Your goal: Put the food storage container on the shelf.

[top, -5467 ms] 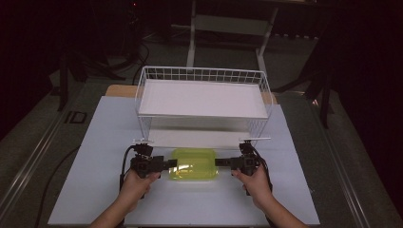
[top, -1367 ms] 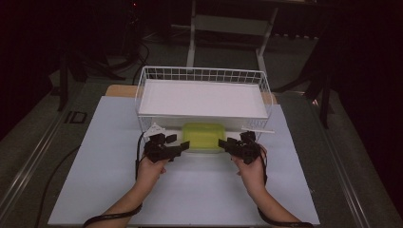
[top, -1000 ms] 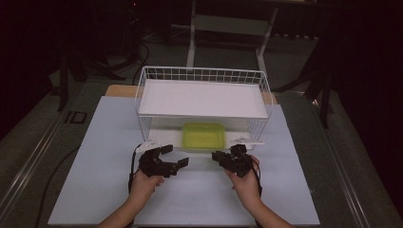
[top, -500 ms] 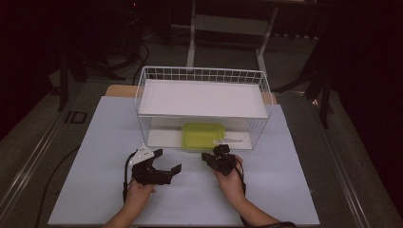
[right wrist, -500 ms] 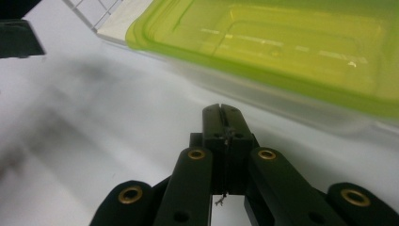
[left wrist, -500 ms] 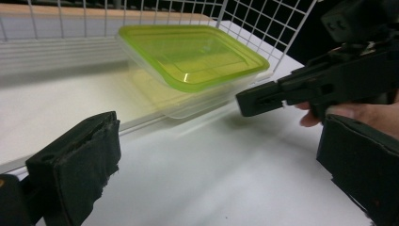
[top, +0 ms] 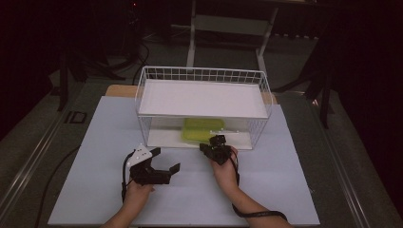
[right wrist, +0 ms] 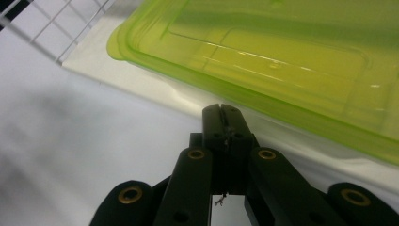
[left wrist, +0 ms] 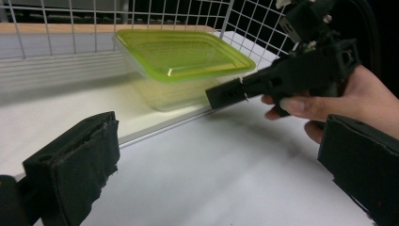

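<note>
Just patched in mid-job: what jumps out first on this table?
The yellow-green lidded container on the lower level of the white wire rack, under its white shelf. The right gripper, fingers shut, points at the container's near side. The left gripper hangs open above the white table, nearer the person.

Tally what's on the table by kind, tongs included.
Green lidded container: 1
White wire shelf rack: 1
Tongs: 2, left tongs open, right tongs shut on nothing
Total: 4
</note>
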{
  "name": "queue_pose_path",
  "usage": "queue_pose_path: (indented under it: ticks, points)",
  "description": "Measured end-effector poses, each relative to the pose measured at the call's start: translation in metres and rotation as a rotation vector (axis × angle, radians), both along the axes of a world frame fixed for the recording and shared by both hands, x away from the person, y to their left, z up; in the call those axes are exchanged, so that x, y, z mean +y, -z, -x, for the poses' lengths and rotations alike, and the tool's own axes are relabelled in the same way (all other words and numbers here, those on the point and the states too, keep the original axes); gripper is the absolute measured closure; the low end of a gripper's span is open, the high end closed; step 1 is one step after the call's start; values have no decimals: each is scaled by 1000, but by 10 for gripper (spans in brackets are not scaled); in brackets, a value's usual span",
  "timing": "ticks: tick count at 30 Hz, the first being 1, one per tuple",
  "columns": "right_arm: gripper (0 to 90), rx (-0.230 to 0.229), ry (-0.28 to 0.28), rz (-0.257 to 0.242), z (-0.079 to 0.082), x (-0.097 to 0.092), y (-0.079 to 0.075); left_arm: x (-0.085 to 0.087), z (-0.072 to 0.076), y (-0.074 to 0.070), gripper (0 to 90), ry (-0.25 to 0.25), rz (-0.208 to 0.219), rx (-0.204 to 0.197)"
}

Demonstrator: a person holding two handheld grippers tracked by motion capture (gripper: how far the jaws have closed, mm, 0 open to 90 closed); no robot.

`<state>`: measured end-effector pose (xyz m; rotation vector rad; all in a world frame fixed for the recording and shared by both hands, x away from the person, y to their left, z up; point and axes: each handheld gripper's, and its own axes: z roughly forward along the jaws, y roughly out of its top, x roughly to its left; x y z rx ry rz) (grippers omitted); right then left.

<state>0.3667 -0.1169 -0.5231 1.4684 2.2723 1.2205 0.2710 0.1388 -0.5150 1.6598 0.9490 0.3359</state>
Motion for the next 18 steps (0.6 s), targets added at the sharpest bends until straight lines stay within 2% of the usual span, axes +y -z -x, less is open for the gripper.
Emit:
queue_pose_path:
  ticks: [1, 3, 8, 11, 13, 14, 18]
  points:
    - [899, 0, 0, 0, 0, 0, 0, 0, 0, 0, 3, 0, 0, 0]
    - [899, -7, 28, -5, -12, 0, -1, 2, 0, 0, 3, -8, 22, 5]
    - [898, -12, 58, -13, -24, -2, 0, 1, 0, 0, 3, 3, 5, -1]
    - [898, -13, 63, -15, -28, -3, 0, 1, 0, 0, 3, 6, 10, -6]
    - [898, 8, 91, -30, -31, -3, -1, -1, 0, 1, 3, 12, 10, 1]
    - [898, -16, 82, -25, -34, -5, -1, -1, 0, 1, 3, 12, 10, 1]
    - [897, -21, 81, -37, -39, -8, -3, -2, 0, 1, 3, 15, 6, 5]
